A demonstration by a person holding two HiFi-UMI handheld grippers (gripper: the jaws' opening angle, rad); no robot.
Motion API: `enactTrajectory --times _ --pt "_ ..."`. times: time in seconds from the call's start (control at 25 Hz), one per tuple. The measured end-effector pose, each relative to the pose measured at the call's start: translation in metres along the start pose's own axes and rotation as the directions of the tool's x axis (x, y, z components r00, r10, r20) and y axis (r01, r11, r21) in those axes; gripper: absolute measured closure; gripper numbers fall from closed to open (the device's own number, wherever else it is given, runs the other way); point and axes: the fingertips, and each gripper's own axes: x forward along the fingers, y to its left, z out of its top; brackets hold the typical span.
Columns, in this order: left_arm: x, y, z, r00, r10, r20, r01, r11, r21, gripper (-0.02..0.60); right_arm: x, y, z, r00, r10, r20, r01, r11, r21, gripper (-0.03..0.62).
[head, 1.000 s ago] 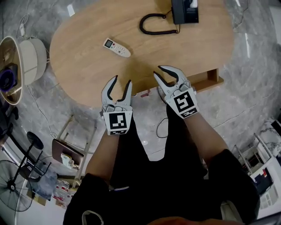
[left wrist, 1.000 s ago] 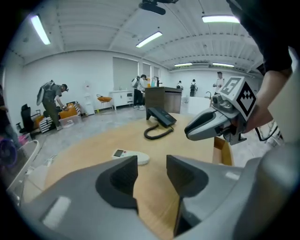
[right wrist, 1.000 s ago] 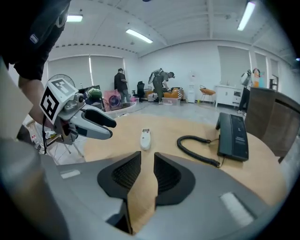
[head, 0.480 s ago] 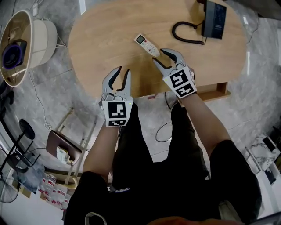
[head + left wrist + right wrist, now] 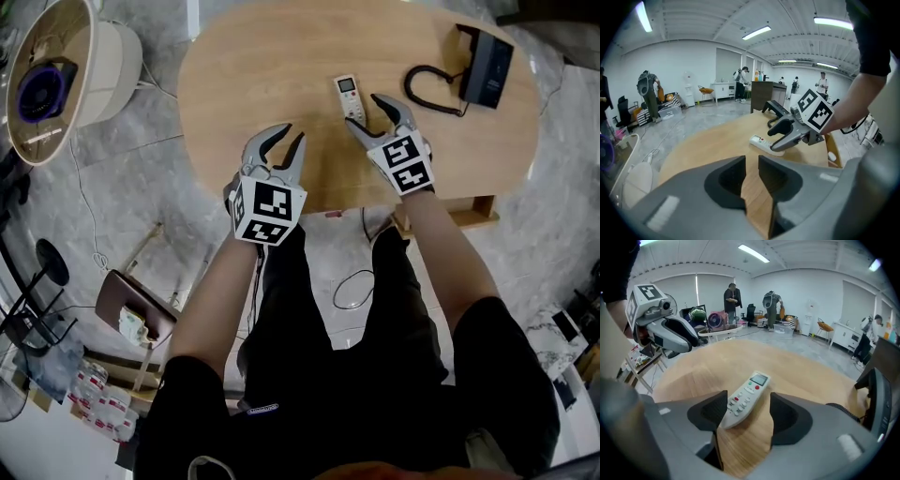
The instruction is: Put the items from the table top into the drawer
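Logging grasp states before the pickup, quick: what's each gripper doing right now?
Left gripper: open, nothing between its jaws.
Right gripper: open, jaws on either side of the remote control's near end, not closed on it.

I read the table top (image 5: 262,84) as light wood with a fine straight grain, matt and smooth. The remote control (image 5: 745,399) is white plastic, smooth with a slight sheen; its buttons look rubbery, red and grey. On the left gripper (image 5: 292,134) and the right gripper (image 5: 364,112) I see grey matt plastic shells with black matt linings. The telephone (image 5: 486,66) is black plastic, its coiled cord (image 5: 427,89) likewise. The floor (image 5: 122,187) looks like polished grey stone.
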Motion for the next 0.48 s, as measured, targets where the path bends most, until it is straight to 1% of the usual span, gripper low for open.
enactTrajectory --times 0.08,0.16,0.24,0.32,0.48 --pt "-0.002 -0.002 -0.002 1.0 -0.009 0.001 0.009 1.0 -0.009 0.491 0.004 0.004 0.008 1.0 0.009 0.0 -0.009 1.0 -0.001 0.279" --pt "-0.005 -0.003 -0.008 1.0 -0.018 -0.007 0.017 0.999 -0.04 0.491 0.01 0.006 0.012 1.0 0.004 -0.014 -0.004 1.0 0.018 0.274" --pt "-0.006 -0.003 -0.014 1.0 -0.019 -0.022 0.018 0.998 -0.061 0.492 0.018 0.004 0.012 1.0 -0.012 -0.025 0.014 0.997 0.079 0.249" --pt "-0.007 -0.004 -0.017 0.999 -0.017 -0.031 0.015 0.998 -0.064 0.492 0.022 -0.001 0.012 0.999 -0.033 -0.032 0.037 0.99 0.136 0.225" --pt "-0.012 -0.01 -0.017 0.999 -0.029 -0.03 0.027 0.997 -0.067 0.492 0.018 0.001 0.008 0.999 -0.024 -0.044 0.032 0.981 0.192 0.221"
